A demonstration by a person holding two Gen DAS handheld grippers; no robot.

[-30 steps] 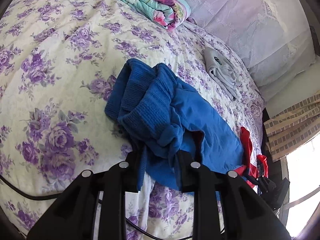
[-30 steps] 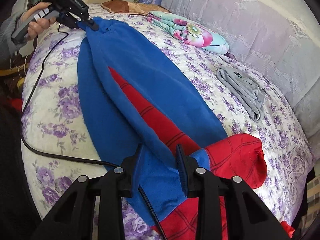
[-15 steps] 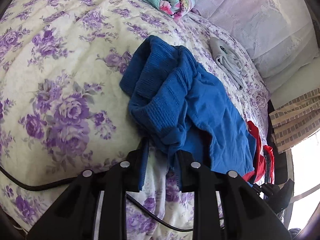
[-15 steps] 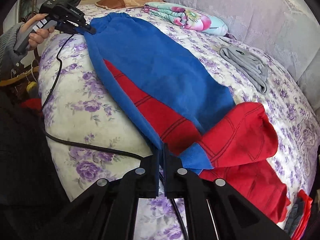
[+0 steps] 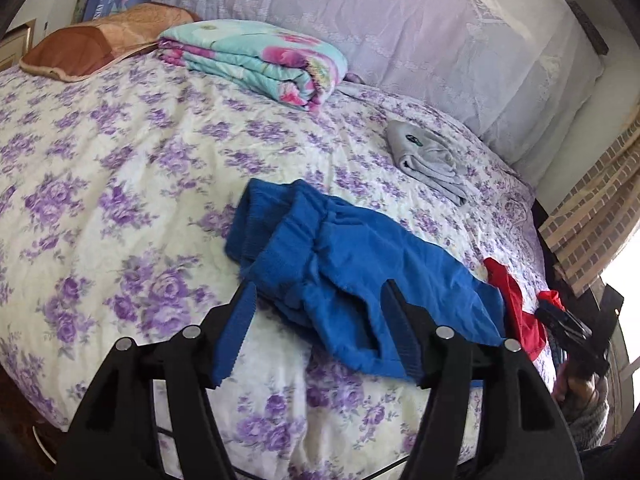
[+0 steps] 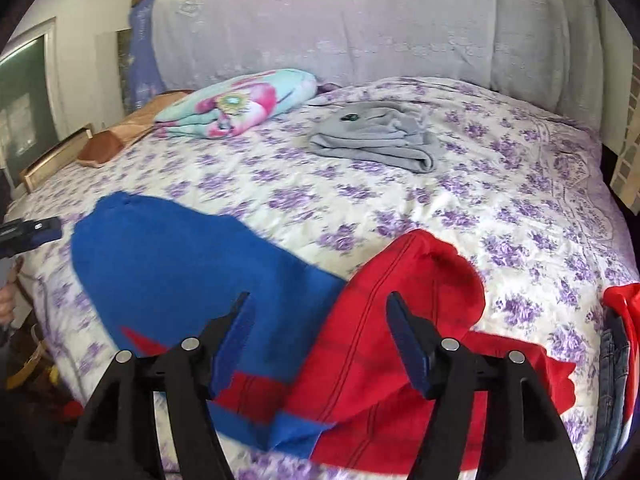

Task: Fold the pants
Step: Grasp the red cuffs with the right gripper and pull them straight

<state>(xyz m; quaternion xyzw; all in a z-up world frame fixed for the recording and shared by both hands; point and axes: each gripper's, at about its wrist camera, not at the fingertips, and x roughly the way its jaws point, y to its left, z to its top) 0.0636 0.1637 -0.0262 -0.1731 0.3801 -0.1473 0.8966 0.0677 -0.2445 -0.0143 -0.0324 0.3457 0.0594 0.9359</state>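
Note:
The blue and red pants point(image 5: 360, 276) lie along the near edge of the floral bed point(image 5: 120, 168). In the left wrist view the blue waistband end is bunched just beyond my open left gripper point(image 5: 320, 320), which holds nothing. In the right wrist view the blue part point(image 6: 172, 264) lies to the left and the red part point(image 6: 400, 340) under and beyond my open right gripper point(image 6: 320, 328), which is empty. The other gripper shows at the far right of the left wrist view point(image 5: 576, 328) and at the left edge of the right wrist view point(image 6: 28, 232).
A folded grey garment point(image 6: 376, 140) lies mid-bed. A folded teal and pink blanket point(image 5: 256, 60) and a brown pillow point(image 5: 88, 44) sit at the far side. A lilac headboard cover point(image 6: 360, 20) stands behind. Jeans point(image 6: 612, 380) hang at the right bed edge.
Both grippers have opened and let go of the pants, which now lie on the bed. Both have drawn back and tilted up, so more of the bed shows.

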